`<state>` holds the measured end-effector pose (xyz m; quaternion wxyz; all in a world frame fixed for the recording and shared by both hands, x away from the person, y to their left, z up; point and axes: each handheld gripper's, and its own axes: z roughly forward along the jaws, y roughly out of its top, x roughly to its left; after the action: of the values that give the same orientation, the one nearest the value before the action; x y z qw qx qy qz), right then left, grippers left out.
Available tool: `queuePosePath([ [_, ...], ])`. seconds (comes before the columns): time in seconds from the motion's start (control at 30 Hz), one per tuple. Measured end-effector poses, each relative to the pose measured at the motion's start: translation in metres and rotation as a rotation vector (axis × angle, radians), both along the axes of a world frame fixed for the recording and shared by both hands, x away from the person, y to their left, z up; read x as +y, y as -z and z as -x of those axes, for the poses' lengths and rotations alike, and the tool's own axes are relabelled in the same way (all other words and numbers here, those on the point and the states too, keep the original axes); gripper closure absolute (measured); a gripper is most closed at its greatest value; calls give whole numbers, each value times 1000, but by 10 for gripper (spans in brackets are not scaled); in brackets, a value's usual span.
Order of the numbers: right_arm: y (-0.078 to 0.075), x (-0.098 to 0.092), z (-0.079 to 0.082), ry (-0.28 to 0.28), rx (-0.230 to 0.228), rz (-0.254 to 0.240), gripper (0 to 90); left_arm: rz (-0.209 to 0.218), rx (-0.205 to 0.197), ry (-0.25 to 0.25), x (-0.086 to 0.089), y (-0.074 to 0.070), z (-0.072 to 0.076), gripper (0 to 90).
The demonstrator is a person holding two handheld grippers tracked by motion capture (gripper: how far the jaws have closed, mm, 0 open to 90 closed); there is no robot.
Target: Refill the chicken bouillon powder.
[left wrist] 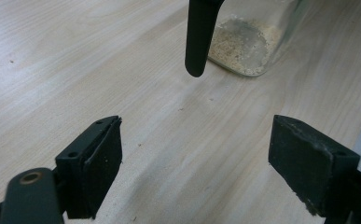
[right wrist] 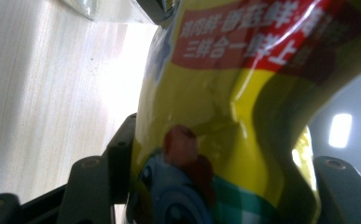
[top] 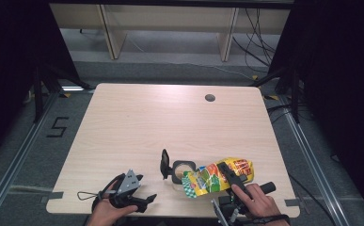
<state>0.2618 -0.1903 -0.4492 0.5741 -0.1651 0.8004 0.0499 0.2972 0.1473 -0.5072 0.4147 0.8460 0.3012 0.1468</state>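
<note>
High view: right gripper [top: 230, 175] clamps a yellow seasoning bag [top: 216, 177], tipped with its mouth over an open glass jar [top: 183, 168] near the table's [top: 170, 117] near edge, apparently for pouring. Jar lid [top: 164, 163] flipped up on its left. Left gripper [top: 142, 201] rests near-left, well apart.

Left gripper view: jaws wide, nothing between; jar [left wrist: 246, 44] ahead holds pale granules, top cut off.

Right gripper view: bag [right wrist: 225, 116] held between the jaws; its mouth hidden.
</note>
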Motion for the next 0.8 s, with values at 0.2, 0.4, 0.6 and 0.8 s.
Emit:
queuePosePath([
  [0.2, 2, 0, 0, -6, -14, -3, 413, -1, -1, 0, 0, 0, 0, 171],
  [0.4, 1, 2, -1, -27, -32, 25, 413, -1, 1, 0, 0, 0, 0, 171],
  [0.6, 3, 2, 0, -18, -33, 16, 413, -3, 2, -1, 0, 0, 0, 171],
  [0.8, 0, 5, -1, -46, -50, 47, 413, -3, 3, 0, 0, 0, 0, 171],
])
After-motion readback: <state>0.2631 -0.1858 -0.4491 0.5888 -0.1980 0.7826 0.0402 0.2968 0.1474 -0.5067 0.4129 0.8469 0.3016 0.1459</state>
